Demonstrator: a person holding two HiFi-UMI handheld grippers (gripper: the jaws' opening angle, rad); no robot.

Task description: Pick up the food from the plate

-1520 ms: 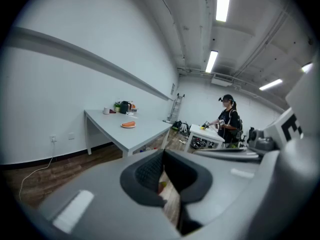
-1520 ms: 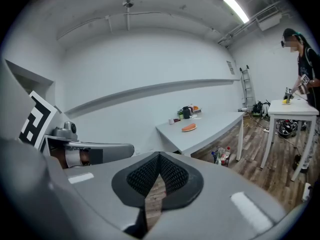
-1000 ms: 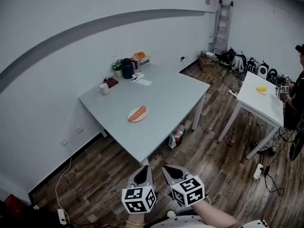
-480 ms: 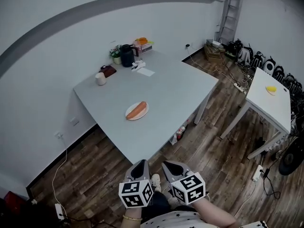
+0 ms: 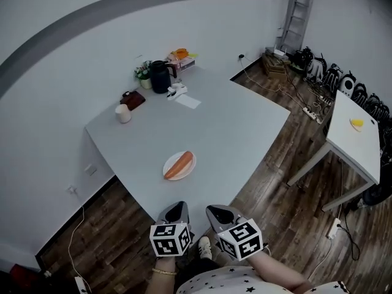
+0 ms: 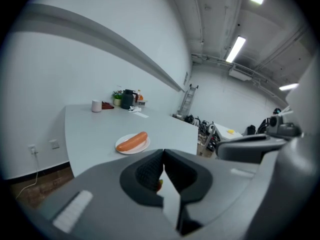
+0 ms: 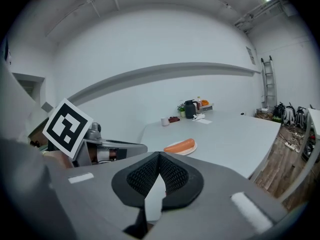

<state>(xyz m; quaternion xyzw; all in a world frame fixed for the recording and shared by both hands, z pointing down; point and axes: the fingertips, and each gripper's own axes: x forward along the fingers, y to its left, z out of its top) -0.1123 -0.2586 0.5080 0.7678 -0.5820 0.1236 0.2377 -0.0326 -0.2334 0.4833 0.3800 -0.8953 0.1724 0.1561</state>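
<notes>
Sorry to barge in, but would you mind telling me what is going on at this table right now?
A person stands at the near corner of the grey table with a gripper in each hand. The left gripper and the right gripper are both shut and empty, and both are held short of the plate. The sausage lies untouched on that plate, so the pick-up has not yet begun. A kettle and a cup stand at the far side.

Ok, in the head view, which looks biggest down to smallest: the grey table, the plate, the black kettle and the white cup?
1. grey table
2. plate and black kettle: they look about alike, and the kettle stands farther away, so I won't rank them
3. white cup
</notes>
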